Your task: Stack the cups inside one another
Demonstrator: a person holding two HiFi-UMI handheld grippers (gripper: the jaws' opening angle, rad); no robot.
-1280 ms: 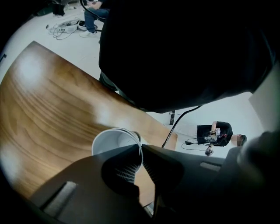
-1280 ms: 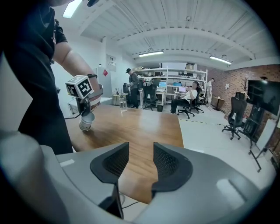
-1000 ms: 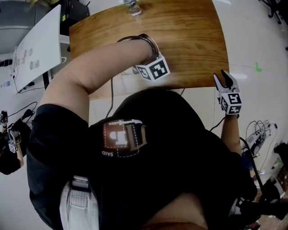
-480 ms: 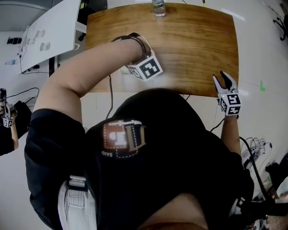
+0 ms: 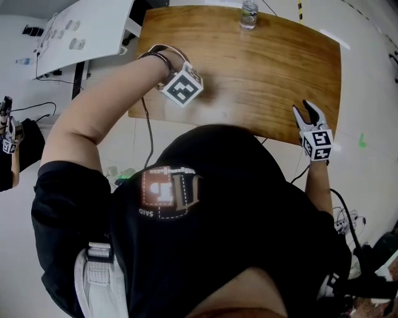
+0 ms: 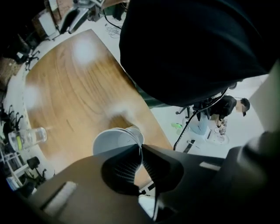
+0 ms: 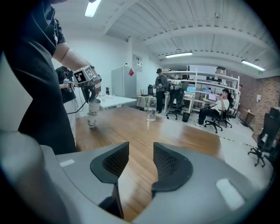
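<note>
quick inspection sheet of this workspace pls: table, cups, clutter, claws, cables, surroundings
surface: wood table, glossy, mostly bare
job's things: one cup held directly over a second cup that stands on the table; cannot tell whether they are nested
clutter: clear bottle near the far edge
grippers: left claw shut on the upper cup's rim; right claw open, empty, by the near edge
cables: cable hanging beside the table's left side; more cables on the floor at right
surroundings: white table at left; people and office chairs beyond
</note>
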